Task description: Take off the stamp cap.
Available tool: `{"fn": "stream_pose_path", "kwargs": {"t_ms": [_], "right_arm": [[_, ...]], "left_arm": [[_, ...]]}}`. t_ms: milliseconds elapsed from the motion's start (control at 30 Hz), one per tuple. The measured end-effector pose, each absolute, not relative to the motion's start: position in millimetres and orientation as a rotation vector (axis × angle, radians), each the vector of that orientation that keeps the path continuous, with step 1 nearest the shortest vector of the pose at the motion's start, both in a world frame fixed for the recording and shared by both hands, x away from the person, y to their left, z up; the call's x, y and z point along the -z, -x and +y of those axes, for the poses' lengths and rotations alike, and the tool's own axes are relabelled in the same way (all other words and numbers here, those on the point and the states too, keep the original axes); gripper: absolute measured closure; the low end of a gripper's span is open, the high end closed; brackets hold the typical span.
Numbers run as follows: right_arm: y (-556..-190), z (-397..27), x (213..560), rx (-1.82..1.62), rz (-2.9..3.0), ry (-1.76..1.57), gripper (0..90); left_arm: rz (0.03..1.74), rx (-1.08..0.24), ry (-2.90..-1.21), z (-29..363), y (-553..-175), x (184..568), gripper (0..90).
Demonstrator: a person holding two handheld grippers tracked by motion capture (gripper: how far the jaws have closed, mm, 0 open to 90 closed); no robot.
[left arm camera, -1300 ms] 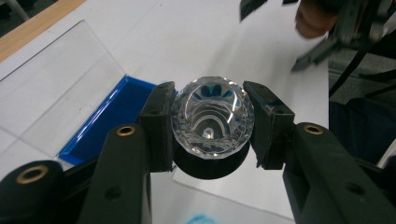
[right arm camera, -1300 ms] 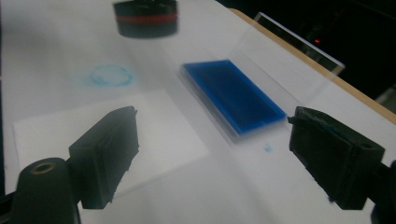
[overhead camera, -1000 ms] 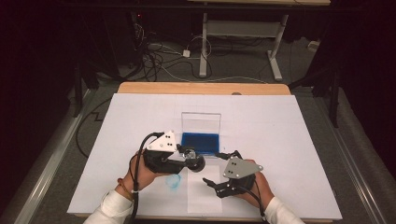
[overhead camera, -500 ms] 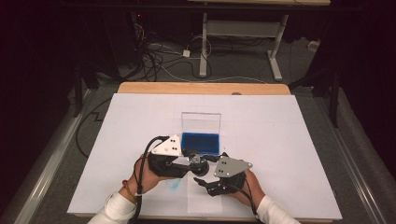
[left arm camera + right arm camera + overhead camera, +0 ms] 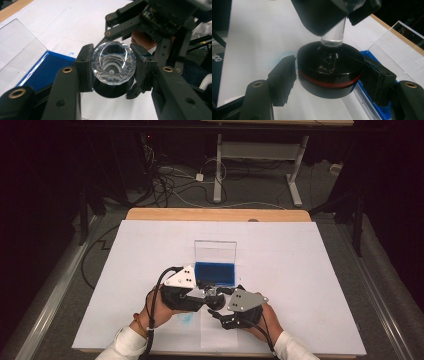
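Since a second ago my right gripper [image 5: 220, 309] has slid left across the lower middle of the high view until it meets my left gripper [image 5: 209, 296], and its jaws have just been closing around the black base [image 5: 329, 72] of the thing I hold.

At the left of the high view my left hand [image 5: 156, 309] grips the left gripper just below the blue tray [image 5: 215, 273] with its clear upright lid [image 5: 215, 251]. In the left gripper view that gripper is clamped at a middling width on a faceted clear glass knob [image 5: 113, 63], one pad on each side of it, at the centre of the frame. The blue tray lies at the lower left there, the white tabletop [image 5: 75, 22] behind.

Further right, in the right gripper view, the black base with a red band fills the middle of the frame, a clear stem rising from its top. My right gripper's two pads stand just beside the base's rim, left and right; whether they press on it I cannot tell. My right hand [image 5: 265, 320] sits at the lower right of the pair in the high view.
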State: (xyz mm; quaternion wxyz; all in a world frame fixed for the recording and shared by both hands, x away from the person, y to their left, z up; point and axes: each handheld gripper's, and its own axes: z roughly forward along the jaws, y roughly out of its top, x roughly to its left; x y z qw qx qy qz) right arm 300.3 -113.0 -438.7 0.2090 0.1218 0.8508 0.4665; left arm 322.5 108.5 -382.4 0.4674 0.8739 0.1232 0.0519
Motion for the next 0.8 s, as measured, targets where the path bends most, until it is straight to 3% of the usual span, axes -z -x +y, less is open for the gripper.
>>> {"fn": "stream_pose_path", "kwargs": {"t_ms": [167, 800], "right_arm": [[-299.0, -112.3, 440.9, -1.266, 2.357, -0.33, 36.6], [-295.3, -114.0, 437.9, -1.207, 2.389, -0.288, 38.3]], "left_arm": [[0.297, -0.114, -2.133, 109.4, -322.4, 382.0, 54.6], [0.29, -0.086, -2.148, 106.9, -321.5, 383.6, 54.7]]}}
